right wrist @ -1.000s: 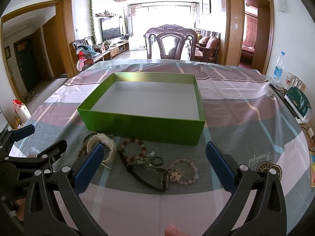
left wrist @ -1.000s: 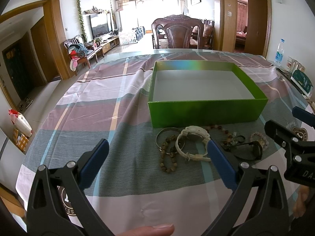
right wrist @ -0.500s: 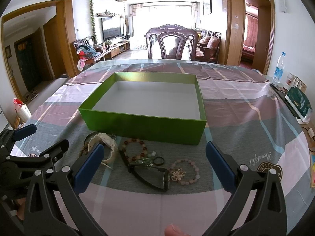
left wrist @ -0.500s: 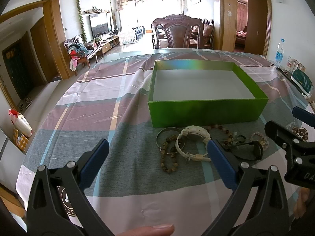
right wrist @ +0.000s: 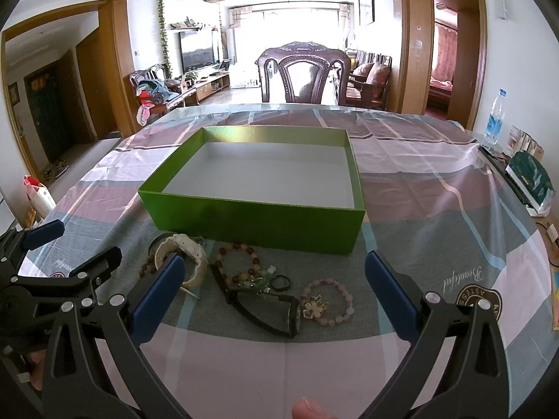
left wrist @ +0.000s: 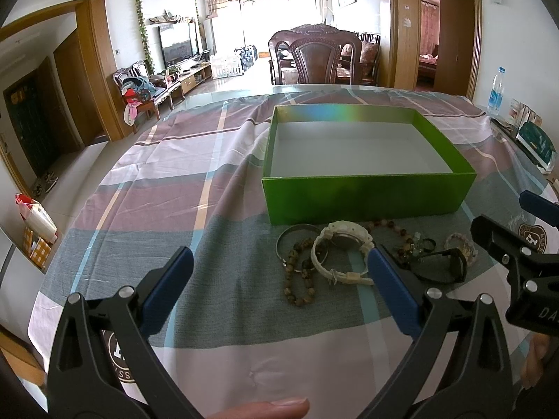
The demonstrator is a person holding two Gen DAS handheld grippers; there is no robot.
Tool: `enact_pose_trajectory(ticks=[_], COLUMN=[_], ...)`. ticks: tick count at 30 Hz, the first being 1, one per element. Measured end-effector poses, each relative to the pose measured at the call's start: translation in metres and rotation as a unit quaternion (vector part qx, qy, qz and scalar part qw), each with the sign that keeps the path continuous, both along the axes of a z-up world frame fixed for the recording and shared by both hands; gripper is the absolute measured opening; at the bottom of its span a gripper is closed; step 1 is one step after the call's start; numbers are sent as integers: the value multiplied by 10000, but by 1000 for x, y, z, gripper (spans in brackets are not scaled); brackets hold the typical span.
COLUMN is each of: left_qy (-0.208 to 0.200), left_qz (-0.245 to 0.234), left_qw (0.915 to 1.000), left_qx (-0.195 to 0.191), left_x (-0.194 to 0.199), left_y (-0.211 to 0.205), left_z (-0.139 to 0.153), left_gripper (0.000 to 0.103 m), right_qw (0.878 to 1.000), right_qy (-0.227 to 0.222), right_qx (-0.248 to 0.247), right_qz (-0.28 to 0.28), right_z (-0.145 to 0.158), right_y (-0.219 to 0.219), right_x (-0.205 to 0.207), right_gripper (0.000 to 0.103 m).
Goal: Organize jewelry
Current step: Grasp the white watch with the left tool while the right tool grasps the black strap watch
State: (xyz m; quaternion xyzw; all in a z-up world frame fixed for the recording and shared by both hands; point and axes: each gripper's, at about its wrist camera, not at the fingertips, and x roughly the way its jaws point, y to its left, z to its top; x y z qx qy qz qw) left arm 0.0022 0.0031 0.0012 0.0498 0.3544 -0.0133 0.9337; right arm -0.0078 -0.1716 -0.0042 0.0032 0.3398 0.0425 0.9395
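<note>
Both grippers, left (left wrist: 279, 272) and right (right wrist: 272, 279), hover with jaws apart; jewelry like the white watch (left wrist: 344, 244) lies beside the seemingly empty green box (right wrist: 251, 225) for short transfers.

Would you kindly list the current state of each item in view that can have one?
green box: open, no lid, nothing inside.
white watch: on the cloth in front of the box, strap looped.
black watch: on the cloth, lying on its side.
pink bead bracelet: flat on the cloth.
brown bead bracelet: flat on the cloth.
left tool: open, holding nothing.
right tool: open, holding nothing.
water bottle: upright, capped.
</note>
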Motion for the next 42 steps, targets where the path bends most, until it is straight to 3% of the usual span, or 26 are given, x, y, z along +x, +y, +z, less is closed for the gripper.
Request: enact_pose_trajectory(ticks=[14,16,18,20,25,27,33,36,39,42], left_qy=[62,124,180,324,702,804,989,1058,1185,1113], left_qz=[-13,63,190,258,423,398,26,-266,-510,-753], left_qw=[10000,9999,9997,9991,9966,9960,9950,9940,9916,9907], left_qx=[8,1,39,43,-2,-60,-124,-39,-132,-192], left_x=[0,2,7,13,21,24,33,41,47,48], left_y=[2,7,14,23,41,41,21,4,-9,-22], left_z=[-6,-13,-16,-22,-36,-39,-40,-40,-43,-42], left_gripper=[99,99,99,98,67,64,64,47,49,76], right_qw=[10000,9989,9923,9893,9935,9913,9859,9883,9894,9875], right_qy=[17,110,367,605,830,1071,1359,1283,1366,1538], right_qx=[-12,-363,-1072,-1258,-779,-678,-775,-735,-483,-290], right_qz=[-65,-274,-492,-427,91,355,590,365,137,-170], right_z=[-4,-8,-18,-25,-31,-39,-49,-44,-49,-61], right_y=[0,1,3,1,7,17,31,16,-6,-23], right_x=[-1,3,12,18,21,26,50,63,77,87], right_gripper=[100,100,100,100,96,83,79,79,79,79])
